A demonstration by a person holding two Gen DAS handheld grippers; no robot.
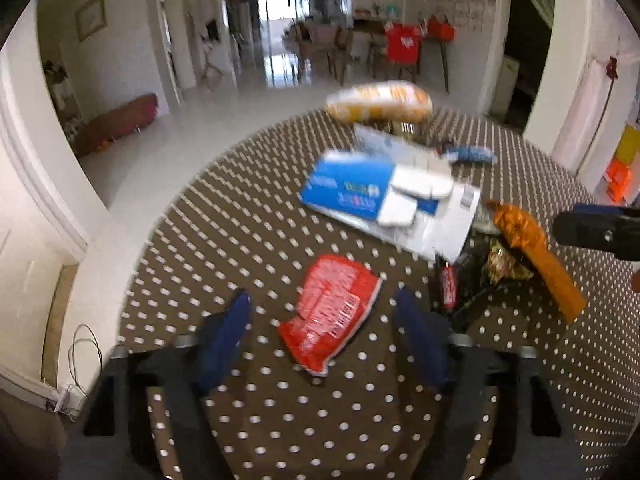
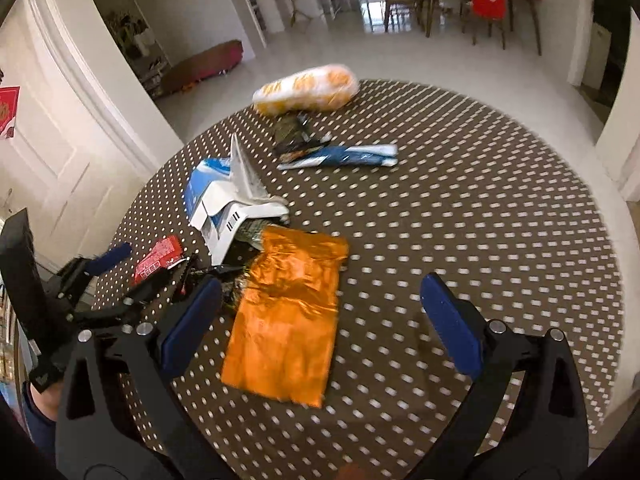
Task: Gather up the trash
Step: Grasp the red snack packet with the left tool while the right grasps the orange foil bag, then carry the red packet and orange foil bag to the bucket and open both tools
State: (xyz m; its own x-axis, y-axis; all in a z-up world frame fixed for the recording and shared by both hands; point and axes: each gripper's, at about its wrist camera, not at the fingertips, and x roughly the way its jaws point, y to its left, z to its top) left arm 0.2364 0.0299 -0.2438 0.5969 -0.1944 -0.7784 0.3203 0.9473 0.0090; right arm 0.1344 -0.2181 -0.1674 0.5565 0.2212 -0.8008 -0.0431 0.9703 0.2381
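Between the spread blue fingers of the left gripper (image 1: pixel 322 312) lies a red wrapper (image 1: pixel 330 312), flat on the polka-dot table (image 1: pixel 248 224), jaws wide and nothing held. Just beyond it sits a blue-and-white box (image 1: pixel 352 190), and farther off a yellow-and-white bag (image 1: pixel 380 102). Over to the right gripper (image 2: pixel 320 304): fingers also wide apart, empty, hovering over an orange foil packet (image 2: pixel 286 316) lying between them. Ahead of that packet, a blue wrapper (image 2: pixel 340 157) and a dark crumpled wrapper (image 2: pixel 294 132) lie close together.
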